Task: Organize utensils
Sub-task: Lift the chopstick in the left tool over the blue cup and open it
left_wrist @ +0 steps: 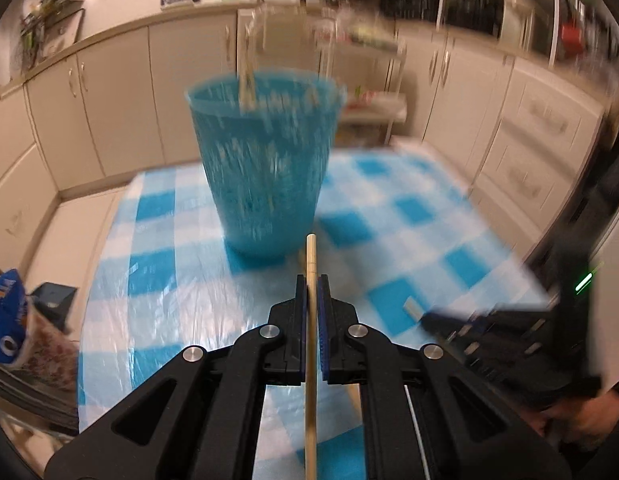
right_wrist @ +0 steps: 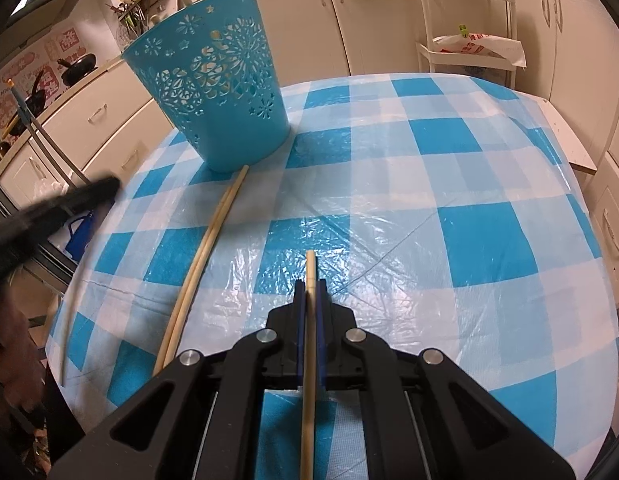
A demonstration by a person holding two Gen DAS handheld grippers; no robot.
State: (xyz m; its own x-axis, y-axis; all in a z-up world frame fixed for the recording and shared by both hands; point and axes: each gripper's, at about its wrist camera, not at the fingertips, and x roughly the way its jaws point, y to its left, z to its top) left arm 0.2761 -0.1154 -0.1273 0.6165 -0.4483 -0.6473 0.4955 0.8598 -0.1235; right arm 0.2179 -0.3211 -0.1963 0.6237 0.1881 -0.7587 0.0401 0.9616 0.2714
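Partway: some sticks already in the blue basket (right_wrist: 213, 92). Left gripper (left_wrist: 312, 280) and right gripper (right_wrist: 310, 284) each clamp one chopstick (left_wrist: 311, 264); a pair (right_wrist: 205, 248) lies on the table beside the basket.

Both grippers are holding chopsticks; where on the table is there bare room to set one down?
The checked cloth lies bare right of the blue basket and ahead of the right gripper, out to the far and right edges. It is crowded on the left: two loose chopsticks run from the basket's base toward the near edge, with the left gripper beside them.
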